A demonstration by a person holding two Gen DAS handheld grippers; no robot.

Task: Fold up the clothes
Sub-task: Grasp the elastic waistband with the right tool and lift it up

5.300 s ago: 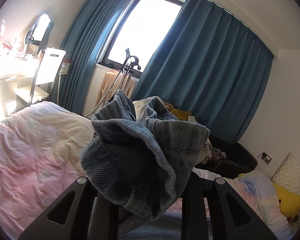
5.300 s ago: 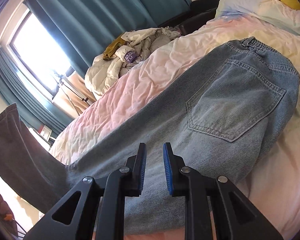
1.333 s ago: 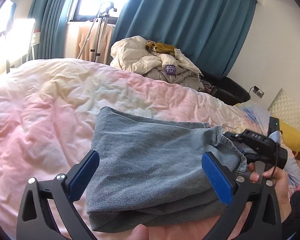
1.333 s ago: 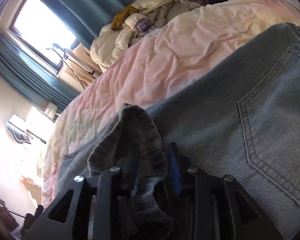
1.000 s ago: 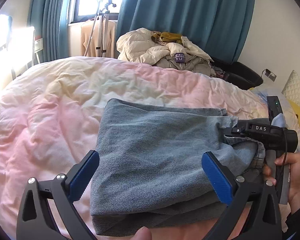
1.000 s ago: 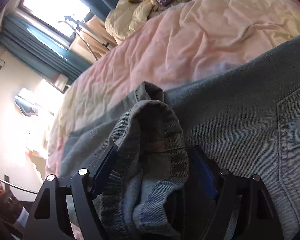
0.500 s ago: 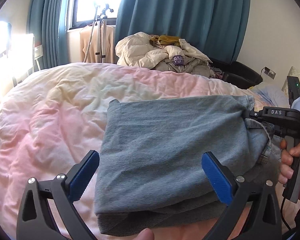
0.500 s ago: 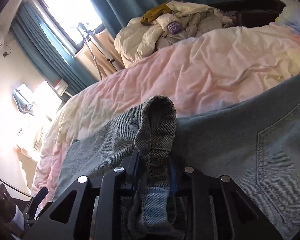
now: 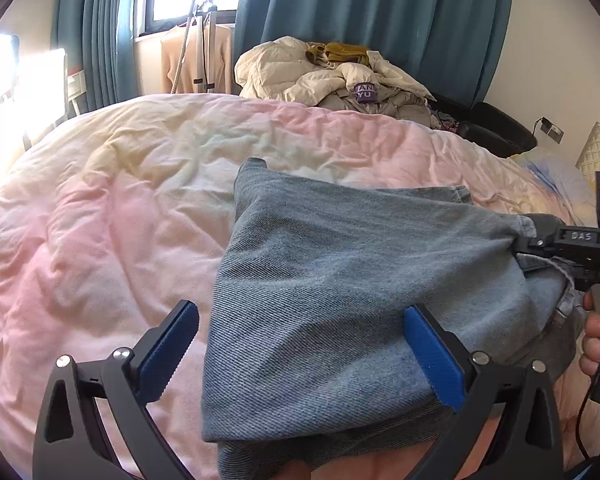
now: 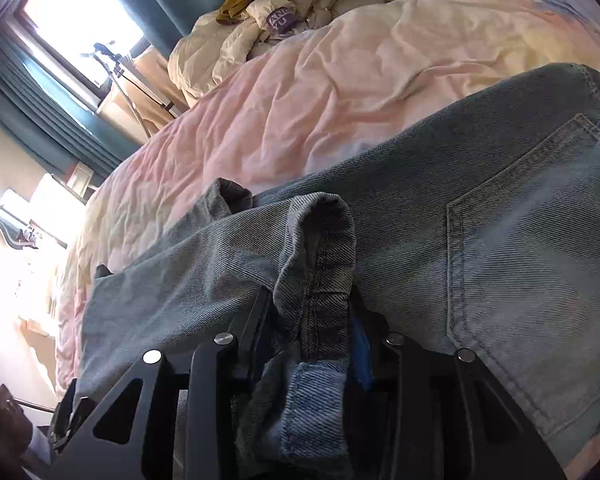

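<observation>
Folded jeans [image 9: 340, 300] between the spread left hand-held gripper [image 9: 300, 344] — hem within the opening right hand-held gripper [image 10: 312, 312].

open duvet [image 9: 100, 240] left, clothes heap [image 9: 332, 76] behind

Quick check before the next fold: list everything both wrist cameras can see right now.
jeans: one, light blue, folded on the duvet
duvet: one, pink and cream, over the bed
clothes pile: one, cream, grey, mustard, beyond the bed
curtains: teal, by the window
sofa: one, black, right of the pile
left tool: jaws wide, over the jeans
right tool: jaws opening, hem fold between them
hand: one, on the right tool's handle
</observation>
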